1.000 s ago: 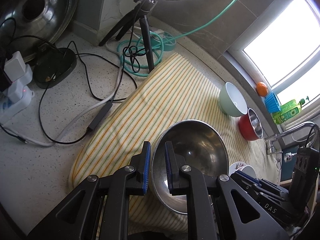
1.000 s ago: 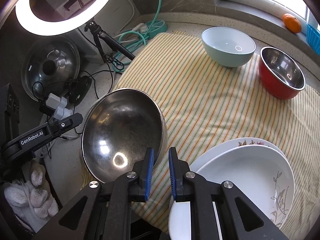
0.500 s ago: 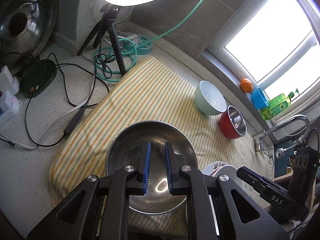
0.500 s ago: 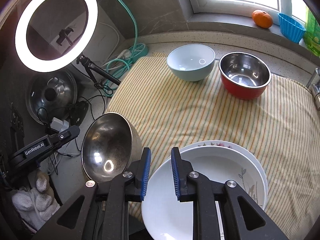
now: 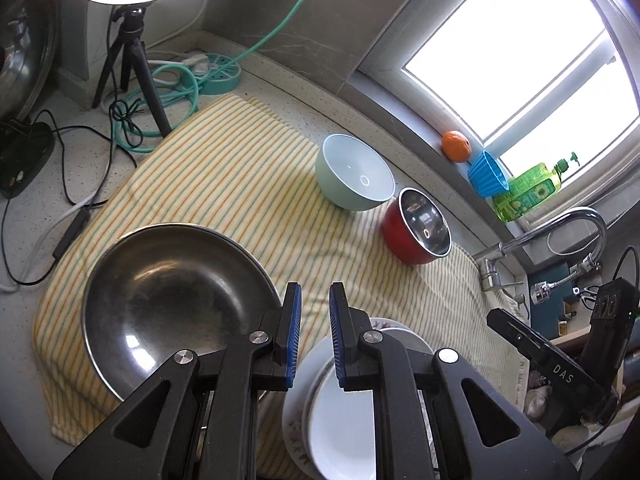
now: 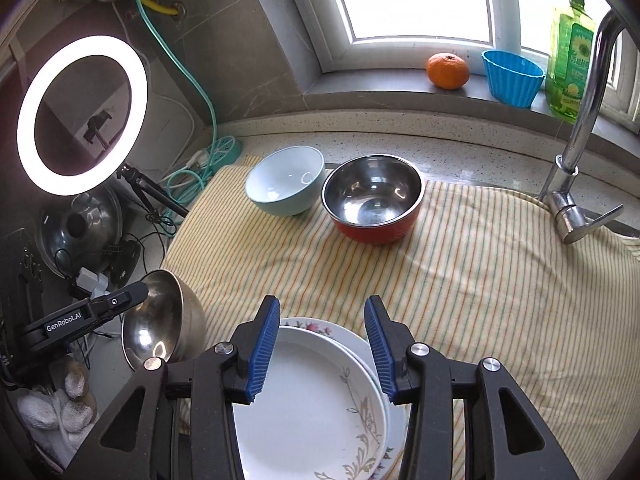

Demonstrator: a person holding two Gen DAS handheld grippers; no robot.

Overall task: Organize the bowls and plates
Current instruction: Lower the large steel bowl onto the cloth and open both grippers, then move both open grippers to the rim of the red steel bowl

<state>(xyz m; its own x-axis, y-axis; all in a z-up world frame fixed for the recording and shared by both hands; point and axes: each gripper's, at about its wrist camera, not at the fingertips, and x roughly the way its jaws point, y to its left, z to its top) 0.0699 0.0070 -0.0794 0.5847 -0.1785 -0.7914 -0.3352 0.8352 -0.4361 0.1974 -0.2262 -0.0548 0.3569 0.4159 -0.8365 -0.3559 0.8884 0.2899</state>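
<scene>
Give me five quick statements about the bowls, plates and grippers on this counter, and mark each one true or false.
1. The pale blue bowl stands beside the red bowl on the striped towel. True.
2. The red bowl is red inside as well. False: its inside is bare steel.
3. The right gripper hangs over the stacked plates, its jaws opening with nothing pressed between them. True.
4. The large steel bowl sits on the windowsill. False: it rests at the towel's edge; the windowsill holds an orange.
5. The left gripper is wide open. False: its jaws are nearly shut, holding nothing.
</scene>
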